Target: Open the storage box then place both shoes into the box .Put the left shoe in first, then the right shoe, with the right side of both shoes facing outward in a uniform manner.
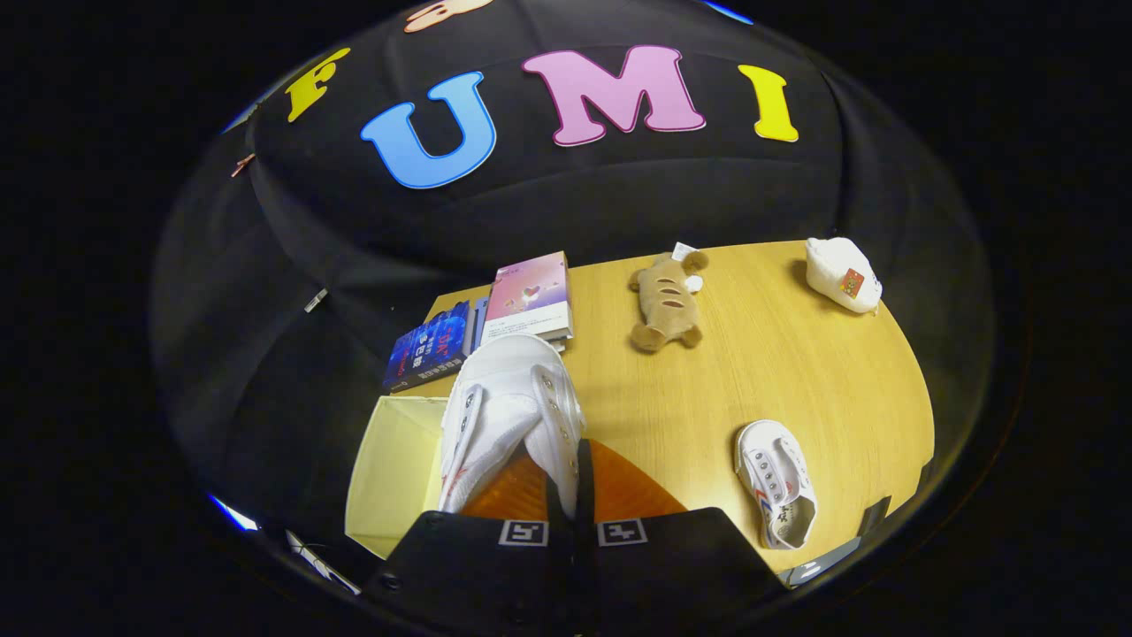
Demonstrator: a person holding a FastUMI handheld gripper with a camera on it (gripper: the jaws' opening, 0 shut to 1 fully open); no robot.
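A: Left side of frame first?
B: Lower left: storage box [389, 473], pale yellow, open top, at the table's [796, 389] left edge. Above it, mid-left, a dark blue book [429, 349], with a pink book [531, 296] right beside it.

A: Tongs?
B: Tongs [566, 478] at bottom centre, fingers [555, 495] drawn close together, clamped on the side wall of a white shoe [508, 416]. Both fingers press the canvas near the eyelet row. The shoe is held up, toe pointing away from the camera toward the books. It sits over the box's right edge, partly covering the opening. Can't tell if it touches the box.

A: Which shoe is it?
B: Can't tell left from right at this angle.

A: The other one?
B: Second white shoe [778, 482] lies flat on the table, lower right of frame, well apart from the box and tongs, opening toward the near table edge.

A: Anything else on the table?
B: Brown plush toy [668, 301] upper centre, just right of the pink book. White pouch [843, 274] upper right, near the far table corner.
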